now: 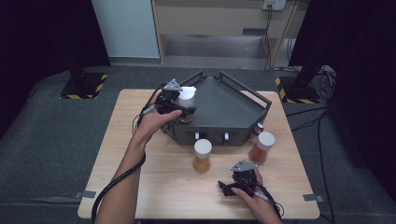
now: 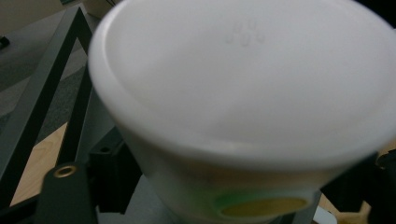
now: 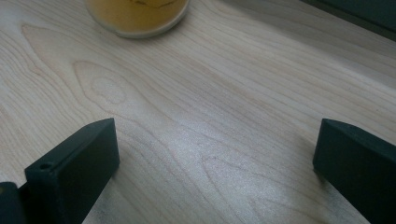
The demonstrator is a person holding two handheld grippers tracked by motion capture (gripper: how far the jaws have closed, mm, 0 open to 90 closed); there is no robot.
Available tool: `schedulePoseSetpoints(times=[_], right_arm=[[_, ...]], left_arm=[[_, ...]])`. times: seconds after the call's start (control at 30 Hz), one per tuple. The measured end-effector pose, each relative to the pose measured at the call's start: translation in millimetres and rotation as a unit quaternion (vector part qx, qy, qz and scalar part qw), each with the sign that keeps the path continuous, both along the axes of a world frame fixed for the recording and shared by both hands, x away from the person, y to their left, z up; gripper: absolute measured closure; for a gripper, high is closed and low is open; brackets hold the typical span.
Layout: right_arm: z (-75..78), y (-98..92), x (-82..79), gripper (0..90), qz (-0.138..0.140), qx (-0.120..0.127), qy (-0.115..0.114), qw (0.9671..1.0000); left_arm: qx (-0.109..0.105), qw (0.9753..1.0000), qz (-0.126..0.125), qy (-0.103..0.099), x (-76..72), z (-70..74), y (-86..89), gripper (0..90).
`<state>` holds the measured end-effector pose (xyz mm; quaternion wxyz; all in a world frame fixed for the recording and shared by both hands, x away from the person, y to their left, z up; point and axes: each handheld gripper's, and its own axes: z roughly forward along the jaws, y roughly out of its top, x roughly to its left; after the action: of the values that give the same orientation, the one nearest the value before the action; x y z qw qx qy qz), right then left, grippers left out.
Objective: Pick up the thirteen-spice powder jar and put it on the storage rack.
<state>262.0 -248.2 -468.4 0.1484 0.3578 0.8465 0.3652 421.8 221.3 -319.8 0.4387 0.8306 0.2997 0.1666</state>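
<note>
Jaws of our left gripper (image 1: 183,110) clamped on white-capped jar (image 1: 187,99) at left corner of dark tray (image 1: 224,105); left gripper view shows its cap (image 2: 243,79) close up. We cannot tell whether jar rests on tray or hangs just above it. Jaws of our right gripper (image 1: 229,187) wide apart, empty, low over tabletop (image 1: 154,186). Two more jars on tabletop before tray: orange jar (image 1: 202,156) and reddish jar (image 1: 262,147). We judge: one jar of three at tray, two left to move.
</note>
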Motion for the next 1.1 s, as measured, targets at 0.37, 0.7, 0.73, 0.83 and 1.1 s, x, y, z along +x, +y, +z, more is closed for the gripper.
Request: schedulePoseSetpoints(times=[0.37,0.7,0.73,0.83,1.1], right_arm=[[-0.1,-0.1,0.0,0.4,0.000,0.000,-0.001,1.0000],[-0.1,-0.1,0.0,0.4,0.001,-0.001,-0.001,1.0000],[-0.1,0.0,0.0,0.4,0.000,-0.001,-0.001,1.0000],[-0.1,0.0,0.0,0.4,0.000,0.000,0.000,1.0000],[-0.1,0.0,0.0,0.4,0.000,0.000,0.000,1.0000]], left_arm=[[0.015,0.9996,0.017,-0.015,-20.1,6.0,-1.7,4.6],[0.012,0.9988,0.037,-0.030,-42.6,9.2,7.5,2.9],[0.013,0.9986,0.039,-0.033,-45.9,8.8,8.0,2.9],[0.010,0.9985,0.042,-0.034,-52.5,7.8,11.6,2.9],[0.010,0.9982,0.044,-0.040,-68.2,9.3,15.4,2.8]])
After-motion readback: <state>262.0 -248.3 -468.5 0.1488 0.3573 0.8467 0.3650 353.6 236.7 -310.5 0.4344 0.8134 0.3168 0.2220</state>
